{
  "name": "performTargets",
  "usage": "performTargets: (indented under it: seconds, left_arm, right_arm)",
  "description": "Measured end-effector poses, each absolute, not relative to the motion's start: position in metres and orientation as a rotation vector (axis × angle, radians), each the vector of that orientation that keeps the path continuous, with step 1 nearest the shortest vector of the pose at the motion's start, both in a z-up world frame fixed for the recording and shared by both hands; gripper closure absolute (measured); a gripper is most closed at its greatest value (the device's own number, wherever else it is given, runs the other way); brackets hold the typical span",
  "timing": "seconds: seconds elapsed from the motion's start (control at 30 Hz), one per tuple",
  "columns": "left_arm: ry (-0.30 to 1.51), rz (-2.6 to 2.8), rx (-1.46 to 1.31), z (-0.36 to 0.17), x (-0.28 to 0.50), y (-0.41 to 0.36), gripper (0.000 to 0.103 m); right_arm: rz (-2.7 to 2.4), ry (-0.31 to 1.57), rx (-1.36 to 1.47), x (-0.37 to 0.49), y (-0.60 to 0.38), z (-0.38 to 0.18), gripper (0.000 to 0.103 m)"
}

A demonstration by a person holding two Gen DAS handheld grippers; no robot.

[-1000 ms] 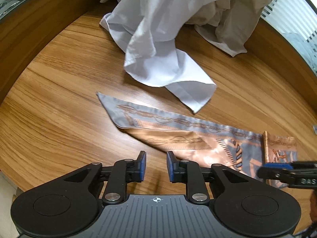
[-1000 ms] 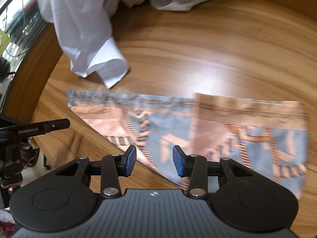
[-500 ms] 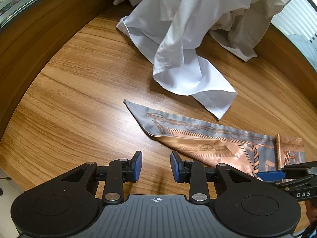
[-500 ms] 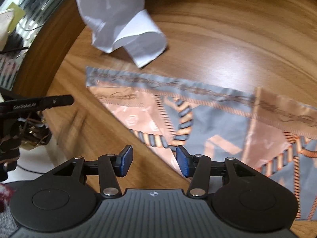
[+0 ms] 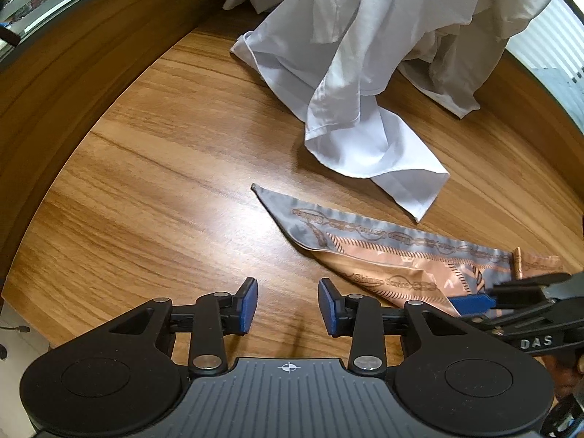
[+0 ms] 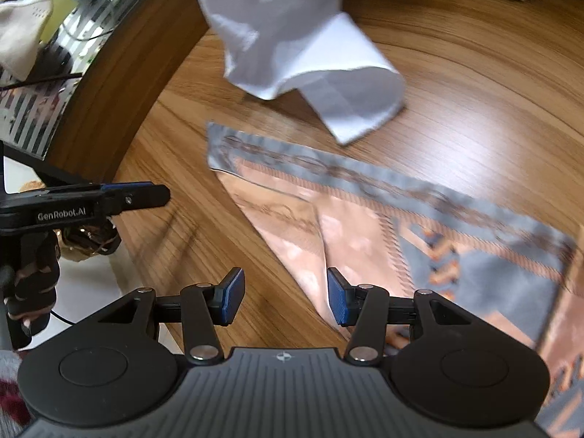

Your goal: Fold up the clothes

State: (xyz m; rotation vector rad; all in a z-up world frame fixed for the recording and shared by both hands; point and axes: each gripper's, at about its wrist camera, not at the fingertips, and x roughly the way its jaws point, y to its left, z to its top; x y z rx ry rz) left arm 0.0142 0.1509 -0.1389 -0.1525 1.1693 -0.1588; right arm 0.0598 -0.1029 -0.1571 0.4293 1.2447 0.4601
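A grey and peach patterned scarf [image 5: 383,252] [image 6: 365,215] lies folded flat on the wooden table [image 5: 164,189], its pointed corner toward the left. My left gripper [image 5: 287,306] is open over bare wood, left of the scarf's near edge, holding nothing. My right gripper [image 6: 284,301] is open at the scarf's near point; its right fingertip [image 6: 337,306] hangs over the peach edge and the left one over wood. The right gripper also shows at the right edge of the left wrist view, above the scarf.
A white shirt sleeve [image 5: 368,135] [image 6: 317,58] trails from a pile of pale clothes [image 5: 419,11] at the back, ending just behind the scarf. The table's dark raised rim [image 5: 73,51] curves along the left. A gloved hand [image 6: 33,273] holds the left gripper.
Both grippers have shifted left along the scarf and opened a little wider. The scarf has stayed flat on the table.
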Motion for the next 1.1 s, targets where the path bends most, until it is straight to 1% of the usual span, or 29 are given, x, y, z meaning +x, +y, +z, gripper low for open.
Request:
performTargets:
  seconds: [0.27,0.4,0.63,0.83,1.0,1.1]
  left_arm:
    - [1.186,-0.139,-0.174,-0.142,0.012,0.161,0.062]
    - [1.202,-0.15,-0.182,-0.15,0.013,0.156,0.062]
    - [1.204,-0.19,-0.16,-0.161,0.016,0.137,0.062]
    - [1.147,-0.244,-0.033,-0.167,0.023,0.113,0.062]
    - [1.12,-0.247,0.02,-0.171,0.032,0.104,0.062]
    - [1.105,-0.25,0.049,-0.172,0.035,0.097,0.064]
  right_arm:
    - [0.595,1.24,0.368,0.077,-0.055,-0.151,0.049]
    - [0.621,1.232,0.304,0.074,-0.047,-0.142,0.049]
    - [0.476,1.23,0.276,0.06,-0.087,-0.127,0.048]
    - [0.298,1.224,0.303,0.035,-0.138,-0.117,0.047]
    - [0.185,1.21,0.336,0.013,-0.173,-0.11,0.046]
    - [0.137,1.201,0.356,0.003,-0.185,-0.107,0.045]
